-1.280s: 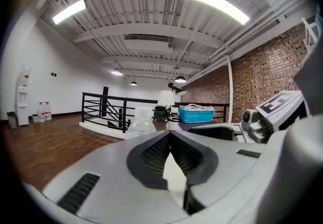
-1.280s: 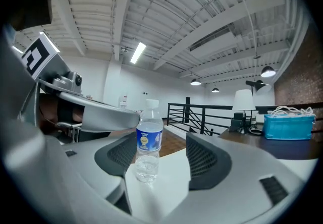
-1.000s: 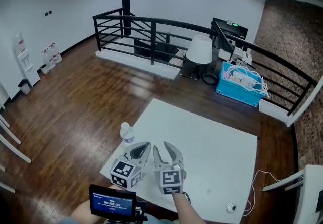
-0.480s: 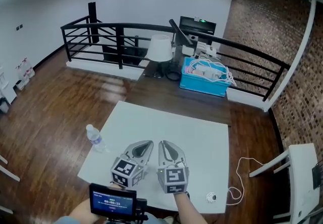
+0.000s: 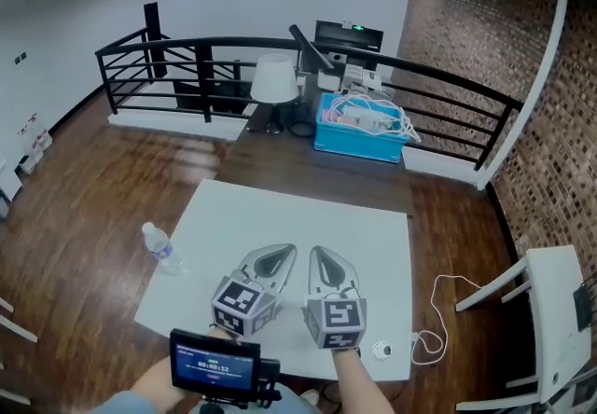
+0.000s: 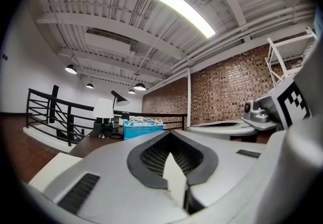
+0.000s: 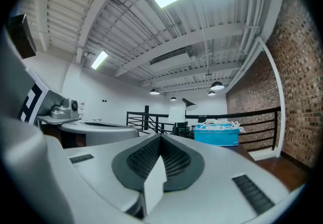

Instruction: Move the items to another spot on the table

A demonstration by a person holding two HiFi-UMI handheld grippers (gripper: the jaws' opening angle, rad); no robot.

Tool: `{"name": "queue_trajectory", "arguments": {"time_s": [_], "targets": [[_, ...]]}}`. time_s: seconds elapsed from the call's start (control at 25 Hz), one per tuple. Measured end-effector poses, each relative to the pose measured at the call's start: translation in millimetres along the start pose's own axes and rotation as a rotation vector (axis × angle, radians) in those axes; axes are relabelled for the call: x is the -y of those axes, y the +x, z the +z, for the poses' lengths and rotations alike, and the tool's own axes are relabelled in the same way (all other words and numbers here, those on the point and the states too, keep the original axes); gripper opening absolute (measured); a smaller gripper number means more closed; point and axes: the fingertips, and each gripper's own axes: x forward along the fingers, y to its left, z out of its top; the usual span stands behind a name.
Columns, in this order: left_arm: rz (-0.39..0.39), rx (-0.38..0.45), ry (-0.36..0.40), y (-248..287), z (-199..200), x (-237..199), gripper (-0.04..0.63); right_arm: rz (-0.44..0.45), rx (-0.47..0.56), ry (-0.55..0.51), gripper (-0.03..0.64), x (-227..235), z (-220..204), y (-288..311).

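- Clear plastic water bottle stands untouched at the nine o'clock edge of the white square table;
- grey left gripper and right gripper hover at six o'clock, jaws together, empty, apparently not yet reaching.

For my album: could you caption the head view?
Shut and empty, the left tool and right tool hover above a white table; a water bottle stands at its left edge.

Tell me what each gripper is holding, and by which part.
Nothing is held. The left gripper and the right gripper both have their jaws shut with nothing between them; the water bottle stands apart at the table's left edge.
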Motion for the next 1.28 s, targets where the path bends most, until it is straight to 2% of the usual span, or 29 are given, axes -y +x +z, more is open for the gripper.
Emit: {"name": "queue_trajectory", "arguments": {"time_s": [0.52, 1.28], "targets": [[-0.046, -0.004, 0.019, 11, 7, 34, 0.011, -0.061, 0.024, 0.028, 0.003, 34, 9, -30], [-0.011, -0.014, 0.011, 5, 10, 27, 0.011, -0.031, 0.042, 0.007, 0.003, 24, 13, -26]]}}
